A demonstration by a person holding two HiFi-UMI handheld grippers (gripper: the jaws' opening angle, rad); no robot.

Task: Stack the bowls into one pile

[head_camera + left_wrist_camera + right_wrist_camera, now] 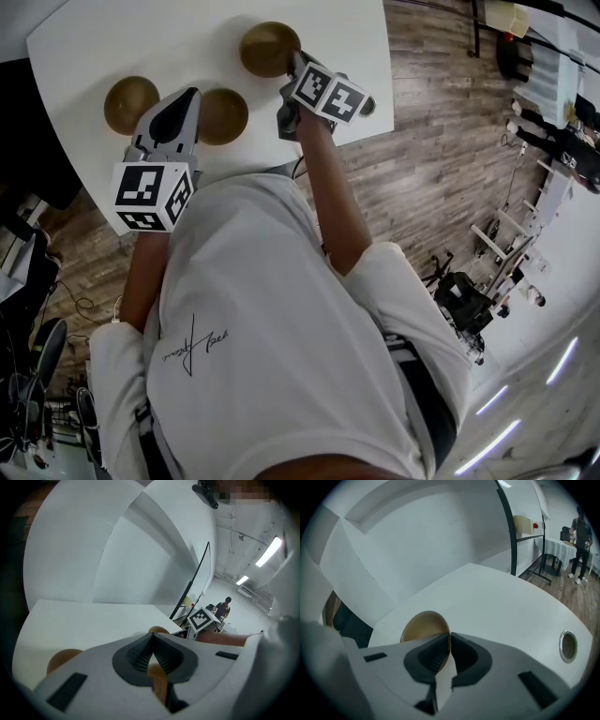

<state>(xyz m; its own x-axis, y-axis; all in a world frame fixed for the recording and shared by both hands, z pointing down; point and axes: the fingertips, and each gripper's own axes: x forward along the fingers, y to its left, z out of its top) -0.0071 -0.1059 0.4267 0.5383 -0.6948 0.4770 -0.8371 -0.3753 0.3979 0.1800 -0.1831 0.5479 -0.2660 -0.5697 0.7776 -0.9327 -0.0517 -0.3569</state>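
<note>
Right gripper has its jaws drawn narrow onto the near rim of the far bowl, only the thin edge caught between the pads while the bowl sits upright on the white tabletop. The left gripper is closed on nothing. It hovers between the left bowl and the middle bowl, with the middle bowl showing just beneath its tips. All three bowls are apart, so no pile exists yet. The main risk is that one-sided pinch: once lifted, the bowl's weight would hang off one edge, and it could swing down, rotate in the pads or slip out, more so if the surface is as smooth as it looks. A shallow bite on the curved wall would worsen that. A tilted bowl brought over the middle bowl could clip its rim, shove it across the tabletop or settle crooked. The left gripper sits close to the likely landing spot, so the right gripper could collide with it unless it clears away.
</note>
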